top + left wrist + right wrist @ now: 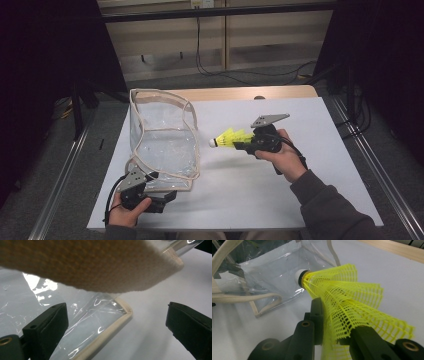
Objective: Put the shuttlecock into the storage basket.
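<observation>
White board covers the table (280,200), dark room around it. At its 9 o'clock stands a clear plastic bag (162,145) with cream trim; the left gripper (150,192), jaws apart, sits at the bag's 6 o'clock corner. The right gripper (243,143) is clamped on a yellow shuttlecock (229,138), cork pointing to 9 o'clock, near the bag. Judged step: carrying it in. Next: lift over the rim, then release.

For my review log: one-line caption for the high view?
Right gripper holds yellow shuttlecock beside clear bag; left gripper at bag's near edge.
</observation>
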Demonstrator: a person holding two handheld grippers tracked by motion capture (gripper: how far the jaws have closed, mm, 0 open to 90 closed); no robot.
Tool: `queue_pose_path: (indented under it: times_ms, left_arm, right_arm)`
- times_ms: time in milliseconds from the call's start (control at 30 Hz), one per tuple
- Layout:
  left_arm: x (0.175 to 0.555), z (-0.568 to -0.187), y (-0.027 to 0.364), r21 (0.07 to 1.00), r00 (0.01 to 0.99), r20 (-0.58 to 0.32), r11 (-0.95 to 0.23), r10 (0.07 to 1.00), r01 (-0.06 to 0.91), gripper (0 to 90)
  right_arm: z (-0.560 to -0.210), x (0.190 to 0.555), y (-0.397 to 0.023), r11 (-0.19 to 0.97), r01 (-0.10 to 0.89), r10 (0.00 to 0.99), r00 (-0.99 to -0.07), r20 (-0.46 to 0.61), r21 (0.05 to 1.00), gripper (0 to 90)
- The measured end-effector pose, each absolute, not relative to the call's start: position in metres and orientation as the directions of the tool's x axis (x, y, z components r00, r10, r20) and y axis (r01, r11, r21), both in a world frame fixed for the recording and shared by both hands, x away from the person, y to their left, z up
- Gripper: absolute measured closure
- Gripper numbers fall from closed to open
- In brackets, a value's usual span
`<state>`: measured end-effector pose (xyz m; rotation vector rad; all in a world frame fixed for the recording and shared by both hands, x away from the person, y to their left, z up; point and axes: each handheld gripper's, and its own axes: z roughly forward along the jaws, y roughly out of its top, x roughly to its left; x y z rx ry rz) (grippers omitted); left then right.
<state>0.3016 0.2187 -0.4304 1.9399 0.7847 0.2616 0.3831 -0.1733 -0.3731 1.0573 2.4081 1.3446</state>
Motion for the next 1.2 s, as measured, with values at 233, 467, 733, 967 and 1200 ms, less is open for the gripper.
queue_pose_path:
  times_ms: [233, 467, 733, 967, 1200]
  left_arm:
    - [0.302, -0.431, 0.219, 0.862, 0.767, -0.149, -0.298, 0.624, 0.41, 4.3]
    - [0.302, -0.431, 0.219, 0.863, 0.767, -0.15, -0.296, 0.624, 0.41, 4.4]
    - [0.302, -0.431, 0.219, 0.862, 0.767, -0.151, -0.297, 0.624, 0.411, 4.4]
    - [0.302, -0.431, 0.219, 0.863, 0.767, -0.151, -0.296, 0.624, 0.41, 4.4]
    - [0.302, -0.431, 0.219, 0.862, 0.767, -0.15, -0.297, 0.624, 0.41, 4.5]
  right_arm:
    - [-0.362, 0.382, -0.171, 0.343, 0.482, 0.657, -0.736, 0.161, 0.806, 79.1]
    - [-0.351, 0.384, -0.174, 0.342, 0.478, 0.656, -0.738, 0.159, 0.809, 79.0]
    - [-0.336, 0.387, -0.175, 0.343, 0.469, 0.657, -0.739, 0.149, 0.814, 79.0]
    - [-0.324, 0.389, -0.174, 0.34, 0.455, 0.656, -0.742, 0.139, 0.823, 79.0]
    - [-0.313, 0.39, -0.17, 0.351, 0.445, 0.651, -0.748, 0.127, 0.824, 79.0]
